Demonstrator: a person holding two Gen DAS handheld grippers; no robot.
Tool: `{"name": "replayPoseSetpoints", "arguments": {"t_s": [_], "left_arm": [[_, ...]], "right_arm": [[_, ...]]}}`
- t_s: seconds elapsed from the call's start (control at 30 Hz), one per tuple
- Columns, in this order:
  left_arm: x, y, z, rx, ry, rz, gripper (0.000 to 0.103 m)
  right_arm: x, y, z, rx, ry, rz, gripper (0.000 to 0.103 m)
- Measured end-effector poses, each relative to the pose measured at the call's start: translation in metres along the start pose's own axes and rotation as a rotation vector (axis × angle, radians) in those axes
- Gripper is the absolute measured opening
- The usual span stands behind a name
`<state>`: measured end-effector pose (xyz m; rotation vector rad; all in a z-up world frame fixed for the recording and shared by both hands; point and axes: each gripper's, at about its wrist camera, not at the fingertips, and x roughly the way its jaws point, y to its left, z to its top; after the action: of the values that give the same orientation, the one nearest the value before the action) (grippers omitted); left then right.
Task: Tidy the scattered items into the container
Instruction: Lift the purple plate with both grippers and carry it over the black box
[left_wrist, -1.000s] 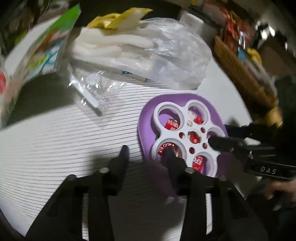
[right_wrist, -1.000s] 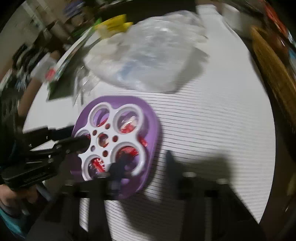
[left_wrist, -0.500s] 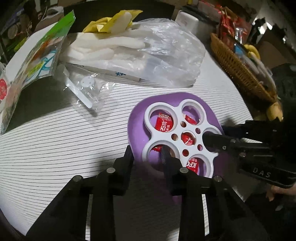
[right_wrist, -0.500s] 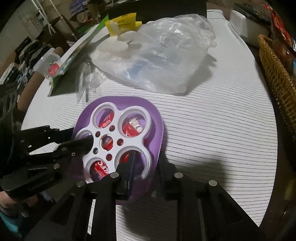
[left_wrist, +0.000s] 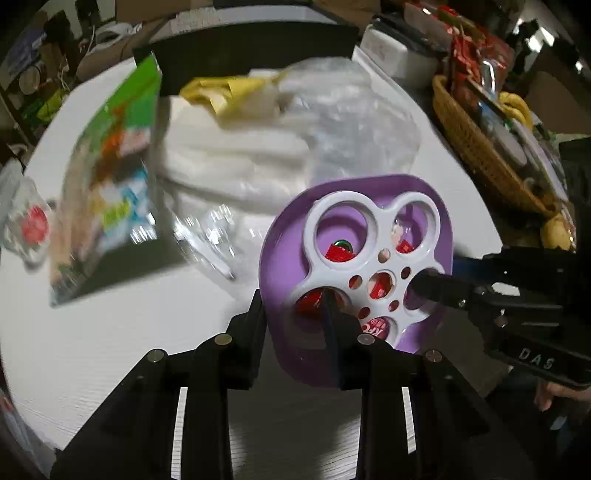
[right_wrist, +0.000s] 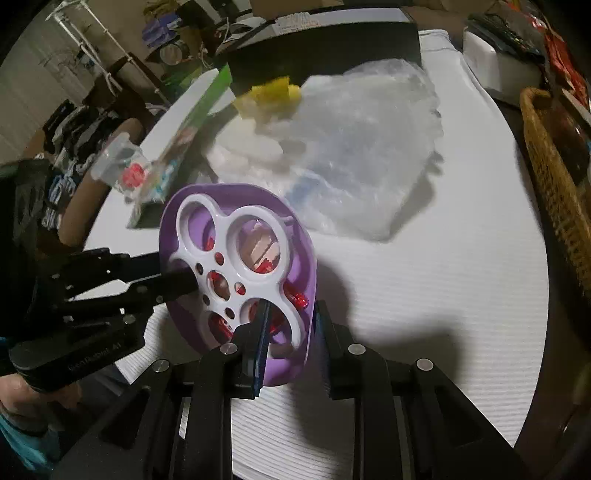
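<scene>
— So, how far along are you?

— Mostly done, I'd judge. Red sauce packets (left_wrist: 338, 254) sit inside the purple container (left_wrist: 284, 236), under its white holed lid (left_wrist: 373, 236). My left gripper (left_wrist: 295, 314) is clamped on the container's near rim, my right gripper (right_wrist: 291, 325) on the opposite rim, and the container hangs tilted above the white table (right_wrist: 443, 277).

— What's left?

— A clear plastic bag (right_wrist: 362, 147), a green packet (left_wrist: 110, 177) and other wrappers lie scattered behind it.

Bare white table (right_wrist: 443, 295) right of purple container (right_wrist: 295, 229); plastic bag (right_wrist: 362, 155) blocks behind
</scene>
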<state>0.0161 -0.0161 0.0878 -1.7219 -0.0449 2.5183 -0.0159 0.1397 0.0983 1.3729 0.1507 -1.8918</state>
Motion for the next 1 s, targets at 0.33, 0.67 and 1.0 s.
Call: {"name": "replayPoseSetpoints", "arguments": {"t_s": [0.33, 0.67, 1.0], "left_arm": [[-0.04, 0.03, 0.109, -0.01, -0.017, 0.027, 0.027], [-0.055, 0.07, 0.245, -0.012, -0.039, 0.05, 0.027], [0.004, 0.11, 0.38, -0.047, 0.018, 0.038, 0.027]], "right_arm": [[-0.029, 0.006, 0.106, 0.018, -0.04, 0.041, 0.023], [-0.049, 0.008, 0.248, -0.013, -0.067, 0.006, 0.023], [0.001, -0.04, 0.383, 0.036, -0.034, -0.014, 0.023]]}}
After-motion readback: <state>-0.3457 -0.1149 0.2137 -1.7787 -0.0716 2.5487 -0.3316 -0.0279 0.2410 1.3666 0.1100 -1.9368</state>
